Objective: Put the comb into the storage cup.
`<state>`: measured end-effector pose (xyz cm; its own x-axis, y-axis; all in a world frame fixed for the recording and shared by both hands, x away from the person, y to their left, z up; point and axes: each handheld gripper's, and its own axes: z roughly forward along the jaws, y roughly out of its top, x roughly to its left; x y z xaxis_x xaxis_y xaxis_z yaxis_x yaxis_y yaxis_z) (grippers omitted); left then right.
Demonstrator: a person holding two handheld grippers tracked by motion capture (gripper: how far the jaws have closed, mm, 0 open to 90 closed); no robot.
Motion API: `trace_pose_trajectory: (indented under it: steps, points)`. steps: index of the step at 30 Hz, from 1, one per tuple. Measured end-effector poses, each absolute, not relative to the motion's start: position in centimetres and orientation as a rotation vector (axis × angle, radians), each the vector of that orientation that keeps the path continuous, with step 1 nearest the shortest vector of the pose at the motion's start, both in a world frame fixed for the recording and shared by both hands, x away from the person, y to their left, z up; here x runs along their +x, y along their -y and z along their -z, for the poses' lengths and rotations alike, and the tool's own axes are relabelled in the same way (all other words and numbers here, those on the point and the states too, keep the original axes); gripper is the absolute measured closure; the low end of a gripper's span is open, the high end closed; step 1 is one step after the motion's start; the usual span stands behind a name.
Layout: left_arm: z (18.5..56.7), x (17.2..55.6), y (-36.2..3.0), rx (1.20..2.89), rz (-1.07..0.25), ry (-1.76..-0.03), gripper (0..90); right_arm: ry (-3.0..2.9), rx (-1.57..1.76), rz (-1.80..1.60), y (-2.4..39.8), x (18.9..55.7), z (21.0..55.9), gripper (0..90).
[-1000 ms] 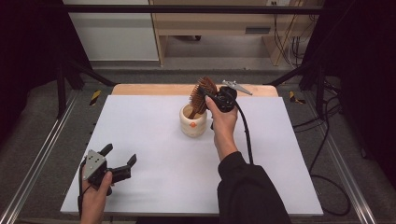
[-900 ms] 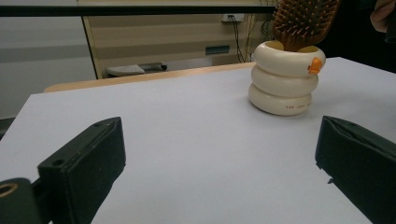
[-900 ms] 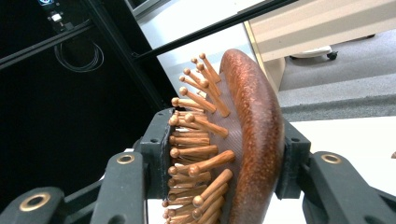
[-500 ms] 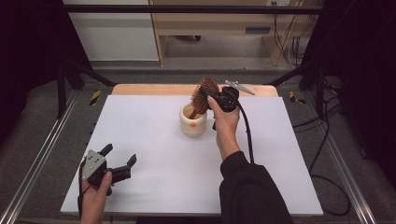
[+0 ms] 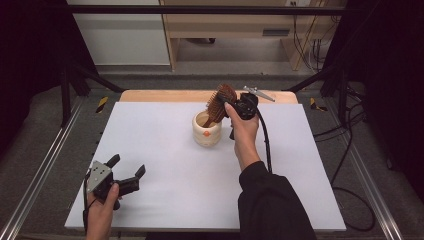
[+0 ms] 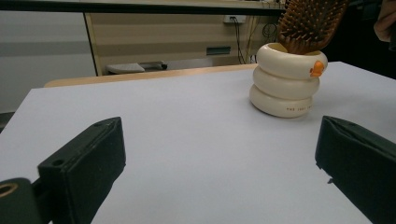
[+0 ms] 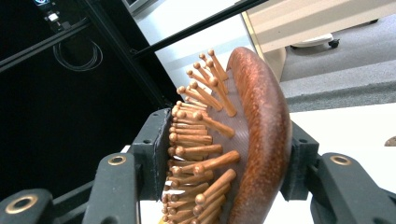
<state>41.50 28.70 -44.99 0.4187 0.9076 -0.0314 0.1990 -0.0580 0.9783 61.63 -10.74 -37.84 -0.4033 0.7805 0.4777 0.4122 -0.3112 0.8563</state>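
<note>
Right gripper (image 5: 234, 106): held above the cup at the far middle of the worktop; its fingers (image 7: 152, 154) have just been opening, with the hairbrush head between them, one at the bristle tips, the other at the wooden back; whether they press on it cannot be told.
Hairbrush (image 5: 221, 102): wooden, tilted, its handle end set down inside the cup, its bristled head raised above the rim.
Cup (image 5: 206, 131): cream, ringed like three stacked hoops, a small orange mark near the rim, stood upright on the worktop.
Left gripper (image 5: 126, 170): held low at the near left corner, well apart from the cup; fingers (image 6: 88, 161) spread wide, nothing between them.
Worktop (image 5: 160, 165): white sheet over a wooden board.
</note>
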Motion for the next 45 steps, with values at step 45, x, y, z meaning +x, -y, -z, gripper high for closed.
trace_pose_trajectory:
  steps: [45]
  points:
    - [44.92,41.33,-29.03,1.533,-0.796,-1.022,1.8,-1.653,1.515,-1.703,11.22,61.01,37.25,15.4]
